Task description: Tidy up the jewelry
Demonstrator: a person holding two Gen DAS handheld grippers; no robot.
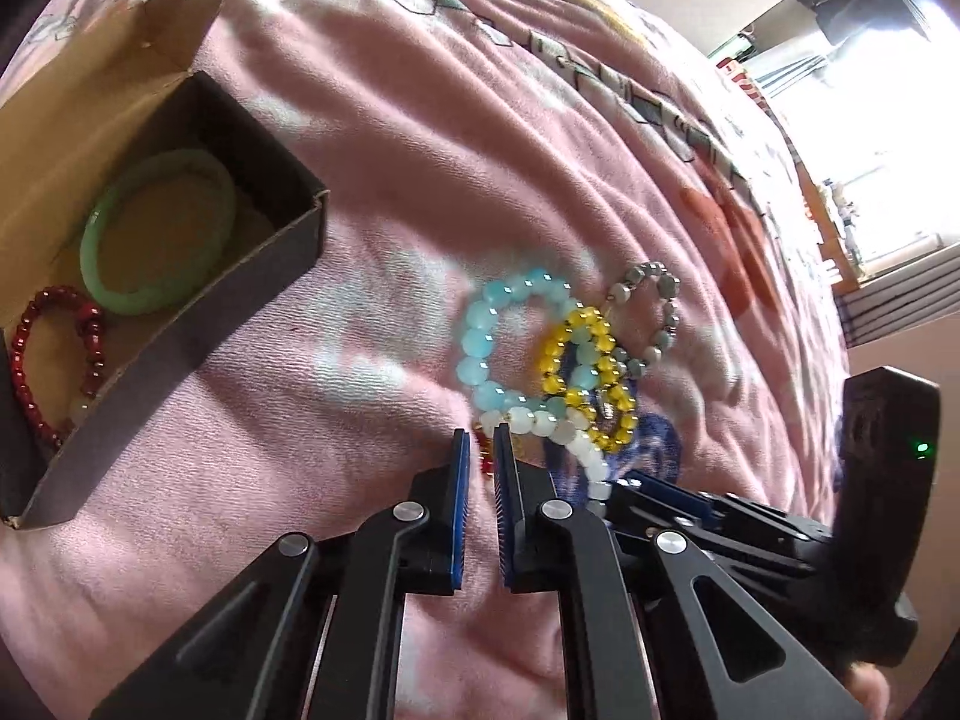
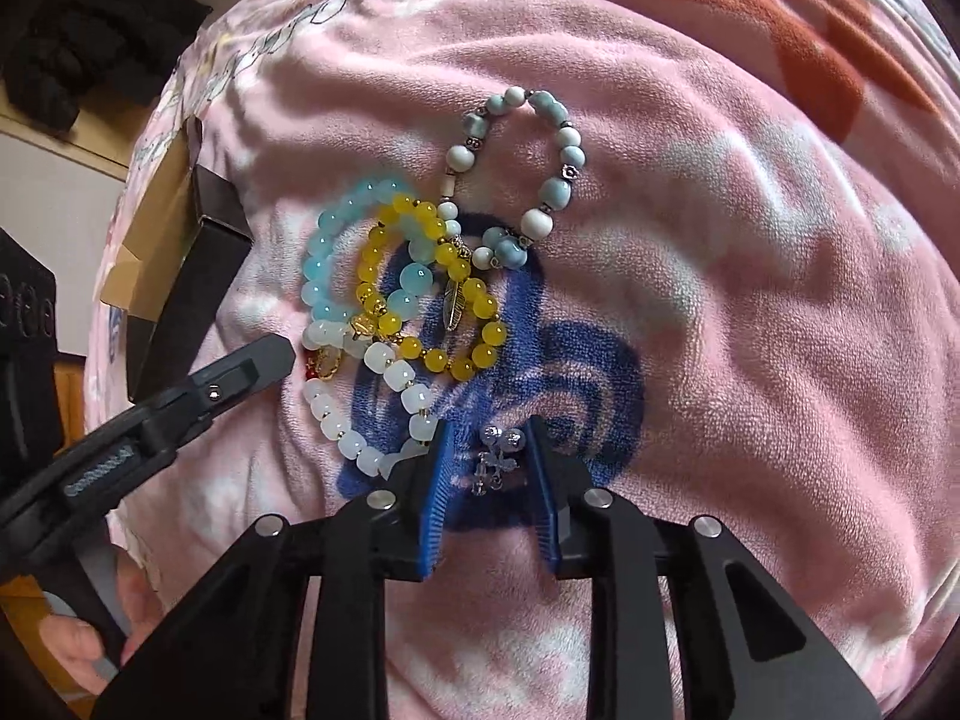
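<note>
Several bead bracelets lie tangled on a pink blanket: a light blue one [image 1: 489,339] [image 2: 327,252], a yellow one [image 1: 585,381] [image 2: 432,294], a white one [image 1: 561,432] [image 2: 384,396], and a blue-white one [image 2: 528,180] apart at the far side, which looks grey in the left wrist view [image 1: 651,312]. My left gripper [image 1: 483,450] is nearly shut around a small red bead piece [image 1: 486,456] at the pile's near edge. My right gripper [image 2: 489,438] is open around a small clear charm [image 2: 495,459]. The open cardboard box [image 1: 180,324] holds a green bangle [image 1: 159,234] and a red bracelet [image 1: 57,360].
The pink patterned blanket [image 2: 720,300] covers the whole surface, with a blue swirl under the right gripper. The box [image 2: 180,276] stands left of the pile. A black garment [image 2: 90,54] lies off the blanket at far left. A bright window [image 1: 888,120] is at right.
</note>
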